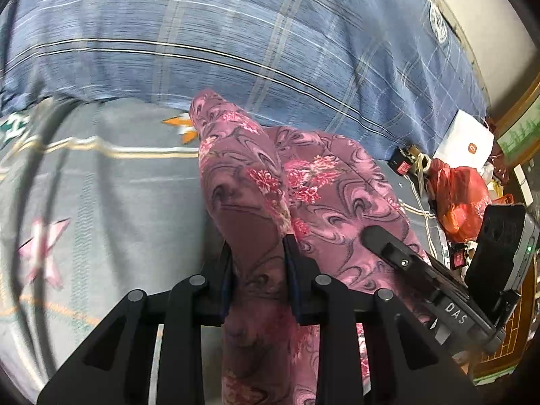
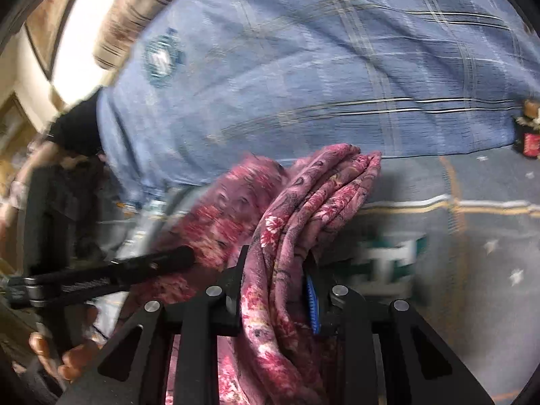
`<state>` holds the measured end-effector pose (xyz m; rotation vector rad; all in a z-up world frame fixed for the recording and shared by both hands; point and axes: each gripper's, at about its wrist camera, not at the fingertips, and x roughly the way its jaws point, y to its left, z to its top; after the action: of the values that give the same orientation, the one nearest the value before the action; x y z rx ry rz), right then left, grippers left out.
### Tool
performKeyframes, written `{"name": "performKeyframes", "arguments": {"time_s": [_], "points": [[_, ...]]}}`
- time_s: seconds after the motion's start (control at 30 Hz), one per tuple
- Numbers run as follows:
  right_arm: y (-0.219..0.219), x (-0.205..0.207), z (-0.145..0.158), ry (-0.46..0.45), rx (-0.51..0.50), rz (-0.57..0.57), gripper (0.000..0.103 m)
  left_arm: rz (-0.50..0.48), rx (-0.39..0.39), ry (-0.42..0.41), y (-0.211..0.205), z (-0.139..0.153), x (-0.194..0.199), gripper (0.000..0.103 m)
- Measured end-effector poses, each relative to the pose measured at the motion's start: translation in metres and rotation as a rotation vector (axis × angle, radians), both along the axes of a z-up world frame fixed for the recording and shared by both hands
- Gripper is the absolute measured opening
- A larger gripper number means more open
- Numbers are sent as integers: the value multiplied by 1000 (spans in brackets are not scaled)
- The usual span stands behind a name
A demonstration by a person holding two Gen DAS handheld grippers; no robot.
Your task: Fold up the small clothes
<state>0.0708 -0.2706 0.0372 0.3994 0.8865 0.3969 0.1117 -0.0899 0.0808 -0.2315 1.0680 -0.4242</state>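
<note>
Blue plaid bedding [image 1: 270,33] fills the background above a grey patterned sheet [image 1: 101,185]. Each gripper pinches the same pink floral garment [image 1: 320,182], lifted off the sheet. The left gripper [image 1: 258,249] clamps a bunched fold between its fingers, and the right gripper [image 2: 278,270] squeezes several gathered layers, a blue pad showing on one finger. At the bed's edge lie a red plastic bag [image 1: 462,195] and a white box [image 1: 469,141].
</note>
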Motion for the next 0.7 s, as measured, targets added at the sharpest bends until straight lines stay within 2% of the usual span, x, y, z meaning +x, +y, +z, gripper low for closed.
{"name": "performKeyframes", "arguments": {"time_s": [0.1,0.17,0.2,0.23,0.3,0.37,0.4,0.5,0.53,0.6,0.7], "points": [[14,-12,-21,22,41,-5,28,35,26,14,30,-14,-9,25],[18,-13,-52,123,25,-38,31,62,77,69,45,-34,-5,27],[20,-14,-70,197,-9,-54,36,65,78,125,53,-47,-2,27],[18,-17,-75,206,1,-69,43,72,58,150,59,-54,-1,29],[9,-21,-66,198,21,-104,47,88,-18,155,73,-54,-2,29],[2,-19,-46,161,-33,-170,49,100,-32,117,76,-45,-1,29],[-1,-15,-32,111,-27,-189,50,93,-25,93,73,-39,1,30],[5,-5,-14,16,3,-174,50,58,5,31,52,-27,11,49],[13,0,-11,-17,-30,-155,47,49,38,6,40,-27,17,55],[32,14,-21,-25,-133,-129,45,38,106,-11,24,-36,27,55],[49,34,-61,70,-318,-106,29,43,229,6,9,-62,46,65]]}}
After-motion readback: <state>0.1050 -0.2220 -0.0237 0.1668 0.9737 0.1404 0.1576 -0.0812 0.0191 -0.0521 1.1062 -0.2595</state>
